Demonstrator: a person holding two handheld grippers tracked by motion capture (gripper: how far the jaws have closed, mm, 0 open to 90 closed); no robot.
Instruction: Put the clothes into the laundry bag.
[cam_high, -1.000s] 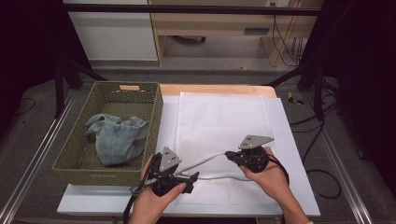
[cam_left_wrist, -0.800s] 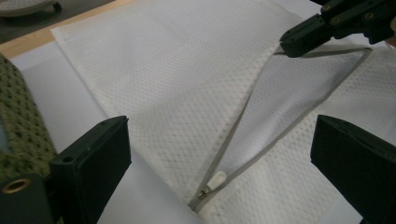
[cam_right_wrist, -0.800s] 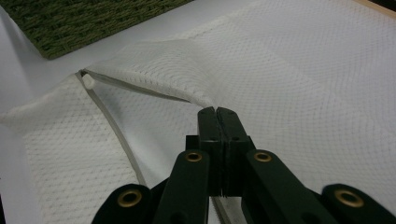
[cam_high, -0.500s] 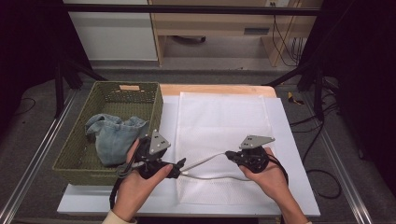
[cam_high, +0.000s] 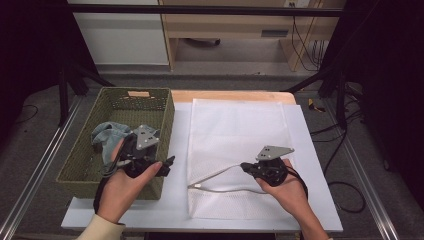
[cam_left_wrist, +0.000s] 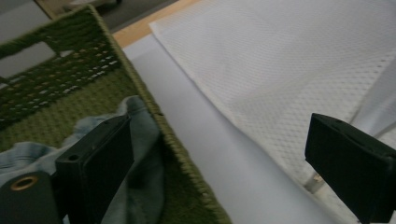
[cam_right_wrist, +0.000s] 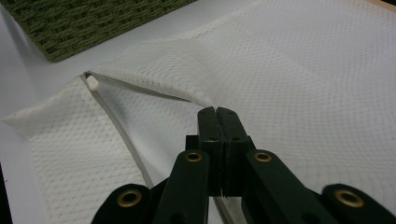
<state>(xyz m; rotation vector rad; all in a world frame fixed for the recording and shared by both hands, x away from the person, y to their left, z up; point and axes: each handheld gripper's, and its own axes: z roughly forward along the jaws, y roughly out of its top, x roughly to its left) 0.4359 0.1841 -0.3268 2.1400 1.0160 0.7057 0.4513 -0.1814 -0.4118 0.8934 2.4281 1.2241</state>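
Fingers (cam_right_wrist: 219, 122) pinch the mesh bag (cam_high: 240, 135), lengthwise away from the person.

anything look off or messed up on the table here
Nothing damaged or spilled. The white mesh laundry bag lies flat, except its zipped edge, pinched by the shut right gripper and lifted into a ridge. The blue denim cloth is crumpled inside the green woven basket, under the open left gripper.

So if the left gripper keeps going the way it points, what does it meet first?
Probably the basket rim: the open left gripper straddles it, with the denim cloth by one jaw and the mesh bag beyond. Depth is unclear.
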